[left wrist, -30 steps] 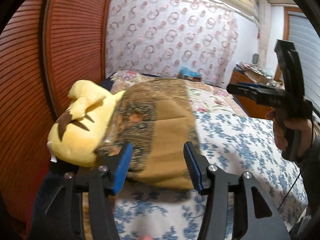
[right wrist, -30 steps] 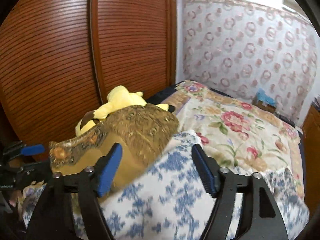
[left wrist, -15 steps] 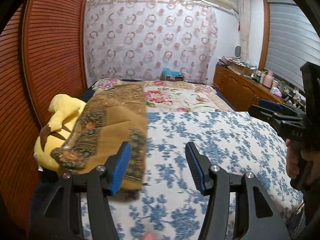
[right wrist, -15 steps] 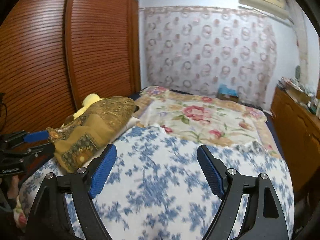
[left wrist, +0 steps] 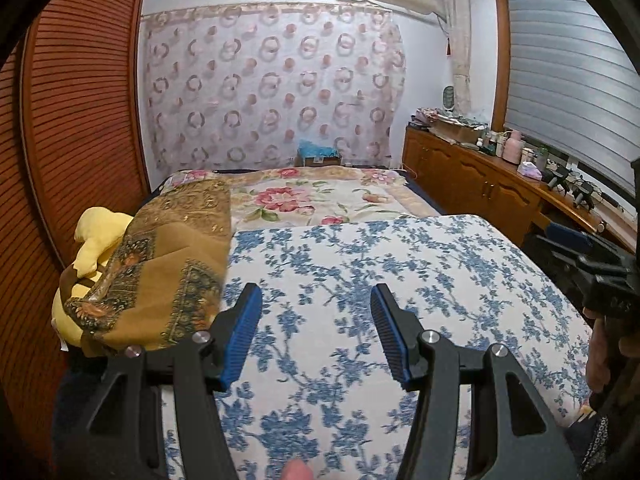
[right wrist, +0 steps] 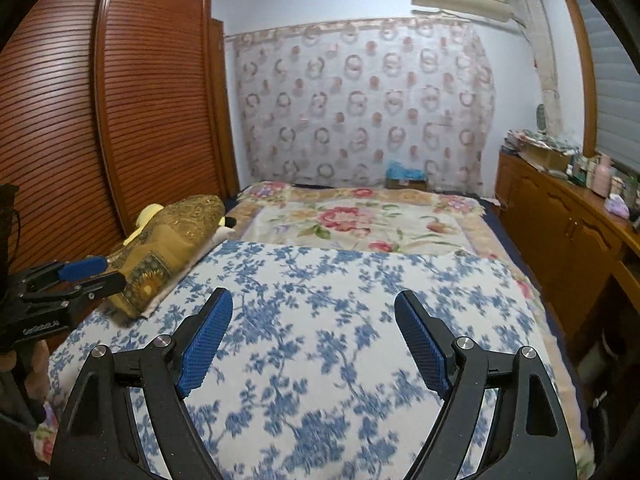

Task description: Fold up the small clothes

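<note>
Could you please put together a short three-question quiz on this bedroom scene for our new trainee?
1. True or false: the brown patterned cloth lies folded over the yellow plush toy.
2. Which cover lies directly under the right gripper? A) the blue floral sheet B) the pink-flowered quilt C) the ring-patterned curtain
3. Fill in: between the fingers of the left gripper there is ____.

Key
1. True: the cloth drapes over the toy at the bed's wardrobe side.
2. A.
3. Nothing; both grippers are open and empty, and the right jaws have just been opening.
</note>
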`<state>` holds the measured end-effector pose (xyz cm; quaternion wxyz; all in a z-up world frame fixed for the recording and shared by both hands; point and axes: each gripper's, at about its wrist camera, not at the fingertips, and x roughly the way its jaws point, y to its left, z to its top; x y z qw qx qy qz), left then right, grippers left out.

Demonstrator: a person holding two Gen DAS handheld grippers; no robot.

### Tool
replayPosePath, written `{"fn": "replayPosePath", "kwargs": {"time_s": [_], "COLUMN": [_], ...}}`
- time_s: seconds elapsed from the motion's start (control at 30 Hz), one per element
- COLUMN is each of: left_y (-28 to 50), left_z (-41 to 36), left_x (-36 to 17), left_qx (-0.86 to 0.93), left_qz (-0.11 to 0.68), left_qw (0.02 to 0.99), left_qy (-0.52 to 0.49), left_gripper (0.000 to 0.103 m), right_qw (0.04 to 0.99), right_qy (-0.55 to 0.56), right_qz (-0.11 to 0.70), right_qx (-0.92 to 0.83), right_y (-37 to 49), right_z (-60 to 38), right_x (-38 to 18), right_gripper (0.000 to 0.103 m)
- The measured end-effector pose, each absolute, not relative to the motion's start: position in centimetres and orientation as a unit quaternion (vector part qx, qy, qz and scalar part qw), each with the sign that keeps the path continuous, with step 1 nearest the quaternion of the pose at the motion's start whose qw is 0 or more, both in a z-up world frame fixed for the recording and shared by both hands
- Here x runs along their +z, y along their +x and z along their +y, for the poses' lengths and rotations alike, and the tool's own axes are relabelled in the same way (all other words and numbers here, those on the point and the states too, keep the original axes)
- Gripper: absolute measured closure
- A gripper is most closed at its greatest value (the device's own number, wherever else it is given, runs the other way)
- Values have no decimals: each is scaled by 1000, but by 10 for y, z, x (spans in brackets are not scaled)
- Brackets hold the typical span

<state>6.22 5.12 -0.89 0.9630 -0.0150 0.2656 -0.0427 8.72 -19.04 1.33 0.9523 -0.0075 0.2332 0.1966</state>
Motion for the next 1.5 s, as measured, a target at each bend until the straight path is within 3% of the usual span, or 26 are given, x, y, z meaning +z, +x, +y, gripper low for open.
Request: {"fn": "replayPosePath", "kwargs": {"time_s": [0.47,1.5], "left_y": [50,41], "left_z": [24,35], "left_x": [31,41], "left_qx": [-34,-24], "left_qz": [223,213], "left_qw": [974,977], "left_qy": [-3,-2], "left_gripper": [47,47], "right_qw": [975,974], "right_qy": [10,14], "right_qz": [174,175], "right_qx": [137,140], "right_y": [52,49], "right_z": [-224,-226], "right_x": [48,50], "right_gripper": [12,12]}}
